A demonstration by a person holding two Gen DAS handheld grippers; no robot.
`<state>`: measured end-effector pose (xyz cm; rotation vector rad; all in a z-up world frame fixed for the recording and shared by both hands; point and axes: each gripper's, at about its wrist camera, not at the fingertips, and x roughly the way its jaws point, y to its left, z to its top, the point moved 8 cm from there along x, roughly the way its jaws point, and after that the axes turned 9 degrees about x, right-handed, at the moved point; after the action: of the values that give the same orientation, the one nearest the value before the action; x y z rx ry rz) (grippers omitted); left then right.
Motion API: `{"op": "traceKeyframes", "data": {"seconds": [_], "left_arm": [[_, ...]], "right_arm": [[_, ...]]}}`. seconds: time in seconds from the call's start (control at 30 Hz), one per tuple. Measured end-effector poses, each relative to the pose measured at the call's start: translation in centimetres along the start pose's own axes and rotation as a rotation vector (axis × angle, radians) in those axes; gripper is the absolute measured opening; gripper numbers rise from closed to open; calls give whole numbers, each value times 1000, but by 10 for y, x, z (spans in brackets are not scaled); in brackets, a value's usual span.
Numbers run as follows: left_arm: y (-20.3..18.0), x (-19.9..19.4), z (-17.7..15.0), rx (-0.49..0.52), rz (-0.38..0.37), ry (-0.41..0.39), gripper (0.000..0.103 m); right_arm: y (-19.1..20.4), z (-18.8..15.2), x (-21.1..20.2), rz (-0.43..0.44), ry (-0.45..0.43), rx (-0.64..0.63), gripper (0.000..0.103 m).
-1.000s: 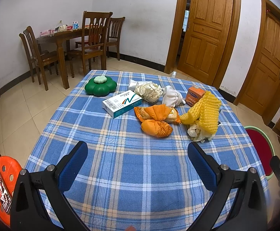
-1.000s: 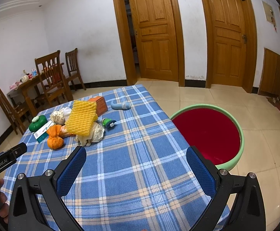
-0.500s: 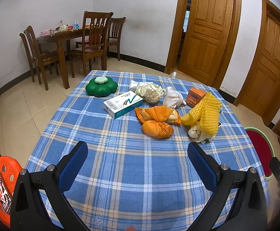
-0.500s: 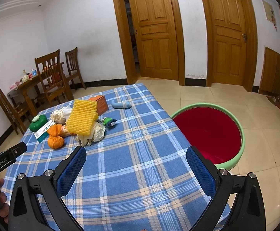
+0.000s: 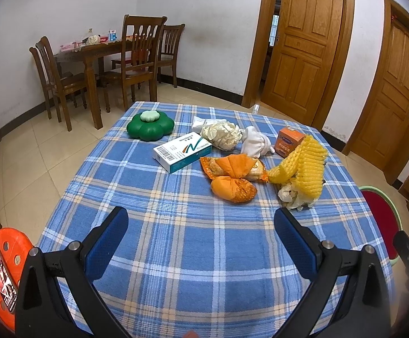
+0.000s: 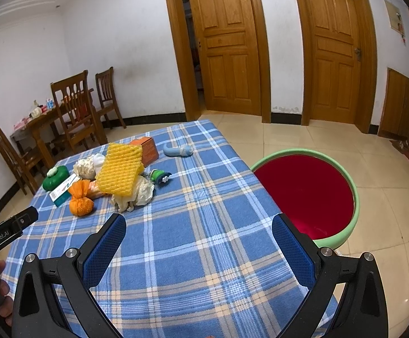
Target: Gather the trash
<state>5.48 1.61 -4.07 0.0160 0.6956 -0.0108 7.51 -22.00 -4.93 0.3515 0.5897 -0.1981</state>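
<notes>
A pile of trash lies on the blue plaid table (image 5: 176, 239): an orange bag (image 5: 234, 188), a yellow foam net (image 5: 303, 166), crumpled paper (image 5: 221, 135), a white-teal box (image 5: 182, 152) and an orange box (image 5: 290, 142). A green-rimmed red bin (image 6: 305, 194) stands on the floor right of the table. My left gripper (image 5: 201, 233) is open and empty, above the near table, short of the pile. My right gripper (image 6: 198, 239) is open and empty over the table's near right part; the foam net (image 6: 121, 173) lies far ahead to its left.
A green flower-shaped item (image 5: 150, 125) sits at the far left of the table. A blue toy (image 6: 177, 150) and a small green toy (image 6: 159, 175) lie near the pile. A wooden dining table with chairs (image 5: 105, 64) stands behind. Wooden doors (image 6: 227, 45) line the wall.
Both views have shifted only very slightly; the objects have stayed put and both grippers have stayed open.
</notes>
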Motion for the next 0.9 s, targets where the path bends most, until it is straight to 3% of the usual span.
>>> {"op": "traceKeyframes", "data": {"seconds": [0.9], "left_arm": [[36, 41, 24, -13, 45, 43, 102]], "right_arm": [[43, 26, 36, 49, 51, -82, 103]]}}
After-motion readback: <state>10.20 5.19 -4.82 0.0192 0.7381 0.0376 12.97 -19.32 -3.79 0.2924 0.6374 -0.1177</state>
